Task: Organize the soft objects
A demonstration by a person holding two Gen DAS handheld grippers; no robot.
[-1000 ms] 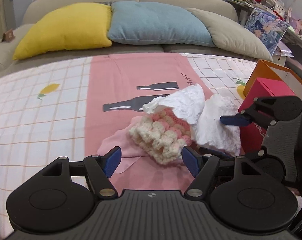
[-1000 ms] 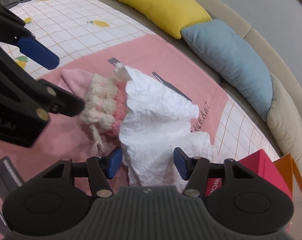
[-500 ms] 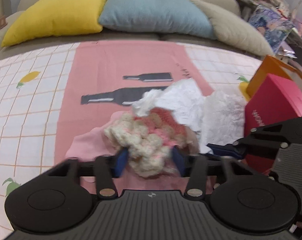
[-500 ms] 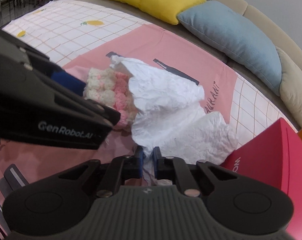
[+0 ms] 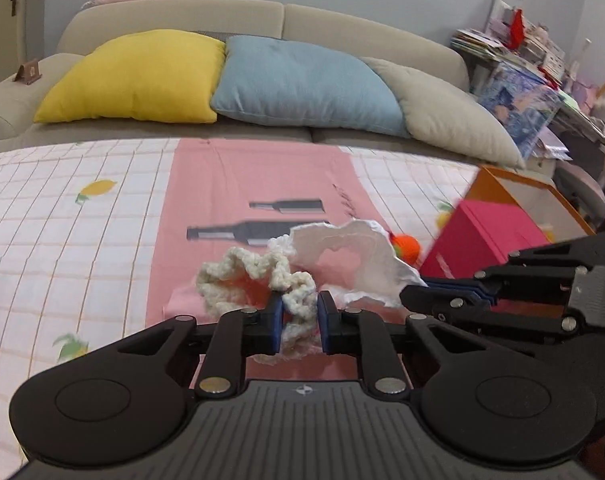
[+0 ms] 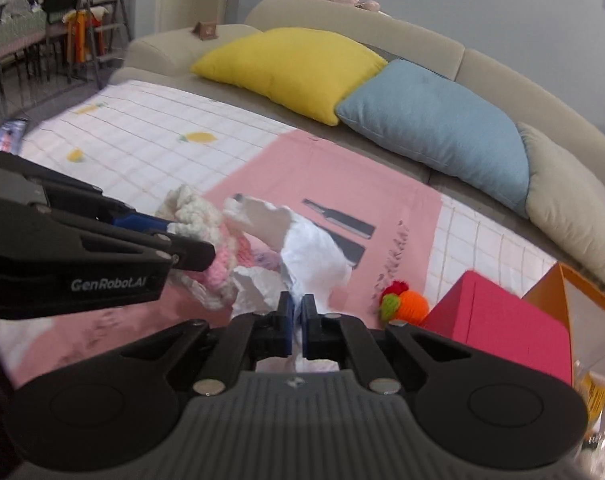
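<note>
**Lifting the knit piece and its white wrapping off the cloth**

Gripping near the camera, the left gripper [image 5: 299, 322] has a fold of the cream-and-pink crocheted piece [image 5: 254, 284] between its blue pads, and its jaws are closing on the yarn. The right gripper [image 6: 297, 326] is clenched tight on an edge of the crumpled white paper [image 6: 314, 252], which sits against the knit and partly wraps it. Both soft things hang bunched just above the pink cloth [image 5: 262, 184]; whether their lower edges touch it I cannot tell.

This looks like the pick-up step, with knit and paper held at once. The next move probably calls for drawing the two hands apart so the paper peels away, or carrying both together to a container, keeping the yarn from snagging.

Further off, a small orange knitted ball [image 6: 408, 304] lies beside a red box [image 6: 502, 320], with an orange box [image 6: 582, 284] behind. Beyond stands the sofa with a yellow cushion [image 5: 134, 76], a blue cushion [image 5: 302, 84] and a grey cushion [image 5: 446, 112].
</note>
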